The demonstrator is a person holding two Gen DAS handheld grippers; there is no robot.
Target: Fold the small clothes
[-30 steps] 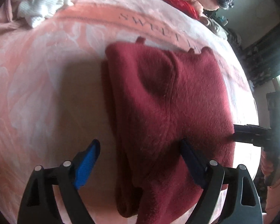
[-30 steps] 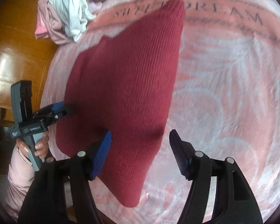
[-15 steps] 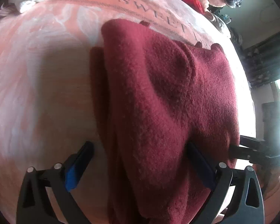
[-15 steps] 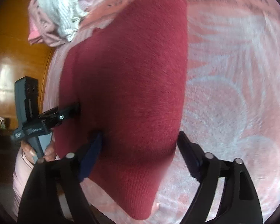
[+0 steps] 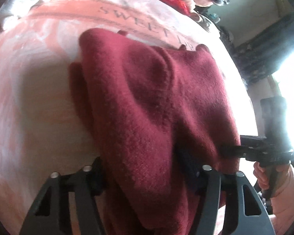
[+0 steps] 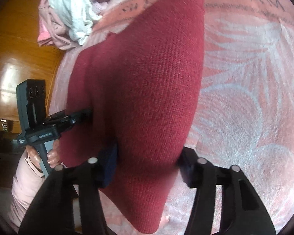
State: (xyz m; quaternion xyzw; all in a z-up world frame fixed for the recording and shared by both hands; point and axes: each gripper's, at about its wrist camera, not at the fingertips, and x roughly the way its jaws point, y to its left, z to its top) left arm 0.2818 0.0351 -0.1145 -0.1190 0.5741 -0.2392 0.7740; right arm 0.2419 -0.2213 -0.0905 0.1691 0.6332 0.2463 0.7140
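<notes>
While the dark red sweater (image 6: pixel 147 90) lies folded on the pink blanket (image 6: pixel 245 107), both claws have just been closing on its near edge: the left gripper (image 5: pixel 145 168) pinches a thick bunch of the knit, and the right gripper (image 6: pixel 147 168) clamps the other corner.

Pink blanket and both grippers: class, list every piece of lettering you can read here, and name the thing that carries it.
"SWEET": printed on the pink blanket, left wrist view.
"AM", after a cut-off letter or two: same printed band, right wrist view; the rest is hidden by the red knit garment.
White print on the left gripper body: too blurred to read.
</notes>
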